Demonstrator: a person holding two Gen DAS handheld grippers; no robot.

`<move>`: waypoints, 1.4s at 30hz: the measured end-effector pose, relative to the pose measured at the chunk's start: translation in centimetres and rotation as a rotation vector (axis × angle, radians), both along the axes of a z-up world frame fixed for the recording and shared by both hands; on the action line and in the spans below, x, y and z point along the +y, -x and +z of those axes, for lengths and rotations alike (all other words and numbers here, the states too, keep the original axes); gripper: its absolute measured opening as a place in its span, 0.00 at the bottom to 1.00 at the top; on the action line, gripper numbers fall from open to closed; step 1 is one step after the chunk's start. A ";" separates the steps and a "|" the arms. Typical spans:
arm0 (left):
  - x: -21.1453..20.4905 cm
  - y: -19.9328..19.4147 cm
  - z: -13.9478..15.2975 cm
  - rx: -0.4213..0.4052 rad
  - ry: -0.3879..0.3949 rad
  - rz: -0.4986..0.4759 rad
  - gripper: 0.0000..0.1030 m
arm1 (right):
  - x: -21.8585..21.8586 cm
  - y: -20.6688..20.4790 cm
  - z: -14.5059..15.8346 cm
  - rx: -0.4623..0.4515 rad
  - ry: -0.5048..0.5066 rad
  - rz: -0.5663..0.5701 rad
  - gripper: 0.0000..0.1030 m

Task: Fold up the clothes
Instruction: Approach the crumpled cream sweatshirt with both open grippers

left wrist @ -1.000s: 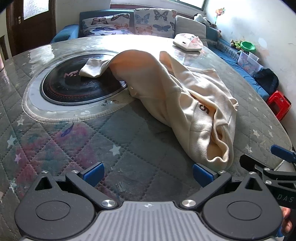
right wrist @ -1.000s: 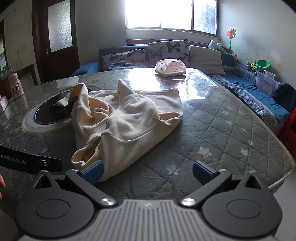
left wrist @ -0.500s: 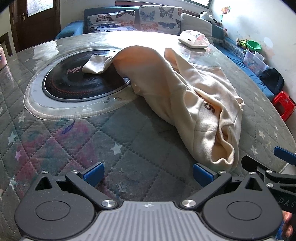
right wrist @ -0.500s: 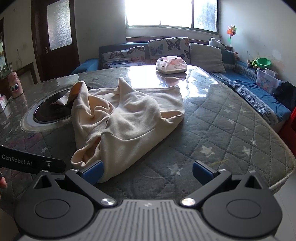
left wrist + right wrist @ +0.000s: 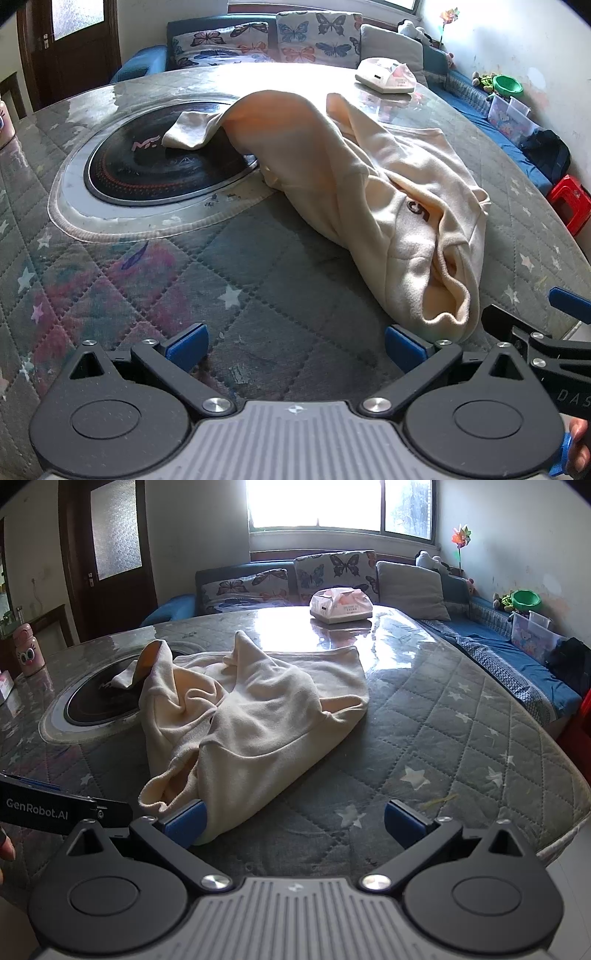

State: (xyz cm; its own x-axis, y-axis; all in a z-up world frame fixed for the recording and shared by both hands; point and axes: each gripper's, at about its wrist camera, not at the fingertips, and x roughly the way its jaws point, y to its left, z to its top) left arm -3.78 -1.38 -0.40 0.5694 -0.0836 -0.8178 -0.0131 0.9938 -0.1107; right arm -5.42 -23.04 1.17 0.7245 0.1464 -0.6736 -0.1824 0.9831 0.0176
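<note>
A cream sweatshirt (image 5: 369,192) lies crumpled on the quilted table cover, one sleeve draped over the black round hob. In the right wrist view the same sweatshirt (image 5: 251,716) reaches down to the left blue pad. My left gripper (image 5: 295,341) is open low over the cover, its right pad just short of the garment's near hem, nothing between the fingers. My right gripper (image 5: 293,821) is open too, with its left fingertip (image 5: 184,821) against the garment's near edge. Part of the right gripper's body (image 5: 543,343) shows at the left view's right edge.
A round black hob (image 5: 166,162) is set in a grey ring in the table. A tissue box (image 5: 341,607) stands at the far side. The table's rounded edge (image 5: 561,819) drops off at the right, with a sofa, cushions and a red stool (image 5: 569,206) beyond.
The left wrist view has tilted down and edged slightly closer to the sweatshirt's hem. The right gripper has hardly moved. The garment lies as before.
</note>
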 end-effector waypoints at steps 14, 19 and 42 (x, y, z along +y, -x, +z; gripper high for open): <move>-0.3 0.0 -0.1 -0.003 -0.016 -0.005 1.00 | 0.4 0.1 -0.4 0.012 0.004 0.003 1.00; -0.4 -0.2 -0.1 -0.003 -0.018 -0.009 1.00 | 0.5 0.1 -0.5 0.016 0.006 0.004 1.00; -0.6 -0.9 -0.1 0.007 -0.032 -0.019 1.00 | 0.9 -0.5 -0.6 0.025 0.005 0.020 1.00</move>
State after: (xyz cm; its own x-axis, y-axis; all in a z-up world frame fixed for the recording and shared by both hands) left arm -2.87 -2.02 -0.55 0.5624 -0.0679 -0.8241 0.0051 0.9969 -0.0787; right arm -4.97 -22.10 0.58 0.7045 0.1569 -0.6921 -0.2012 0.9794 0.0173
